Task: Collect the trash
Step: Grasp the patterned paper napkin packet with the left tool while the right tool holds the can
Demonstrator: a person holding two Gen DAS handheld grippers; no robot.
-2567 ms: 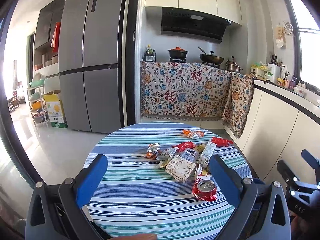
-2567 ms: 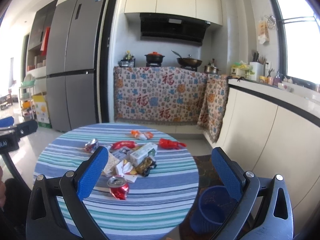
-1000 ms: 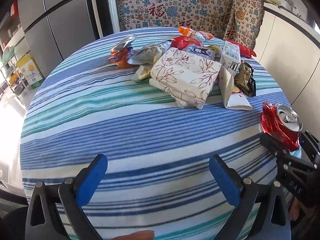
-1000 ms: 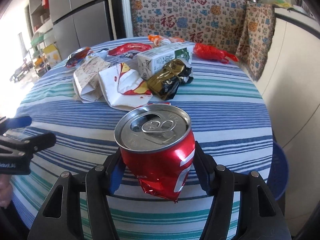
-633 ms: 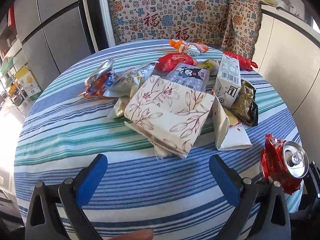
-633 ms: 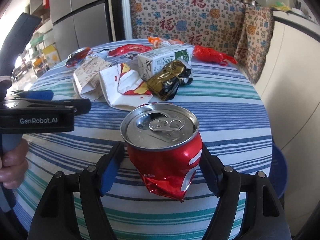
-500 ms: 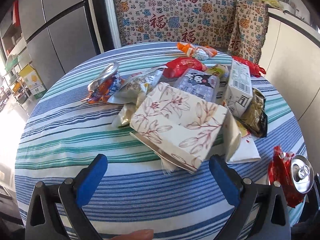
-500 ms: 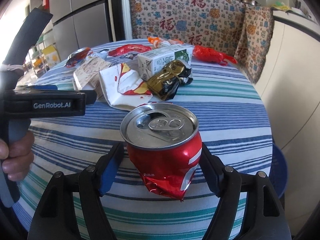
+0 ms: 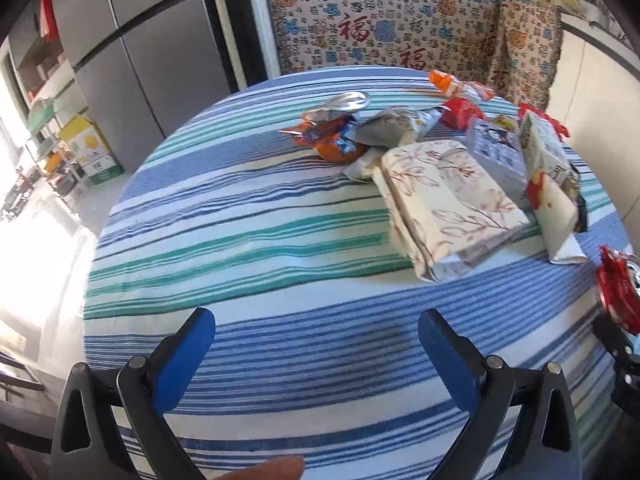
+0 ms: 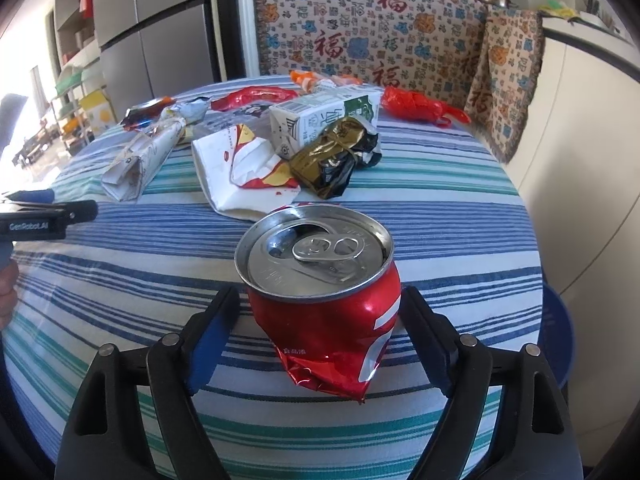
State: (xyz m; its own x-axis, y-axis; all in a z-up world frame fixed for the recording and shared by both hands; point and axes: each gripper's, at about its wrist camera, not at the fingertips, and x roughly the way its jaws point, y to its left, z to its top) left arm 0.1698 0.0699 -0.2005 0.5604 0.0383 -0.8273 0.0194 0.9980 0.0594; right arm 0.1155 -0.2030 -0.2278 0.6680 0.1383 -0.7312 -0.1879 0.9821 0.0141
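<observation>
Two sets of tongs are in view. Right tongs (image 10: 320, 320): jaws have just been opening; the crushed red can (image 10: 324, 300) stands between them, upright and dented, a gap showing on the left side, while contact on the right side cannot be judged. Left tongs (image 9: 316, 344): jaws wide apart, nothing between them, over bare striped cloth on the round counter (image 9: 248, 240).

From the right wrist view, litter lies beyond the can toward 12 o'clock: a white and red paper wrapper (image 10: 240, 168), a crumpled gold and black packet (image 10: 336, 156) and a milk carton (image 10: 324, 120) touching it. A floral paper bag (image 10: 140, 160) lies at 10 o'clock, a red plastic bag (image 10: 416, 106) at 1 o'clock. The left tongs show at 9 o'clock, held by a hand (image 10: 6, 292). A blue bin (image 10: 558, 340) sits below the counter edge at 3 o'clock.

From the left wrist view, the floral bag lies at 1 o'clock, an orange foil wrapper (image 9: 332, 140) at 12 o'clock, the can at 3 o'clock.
</observation>
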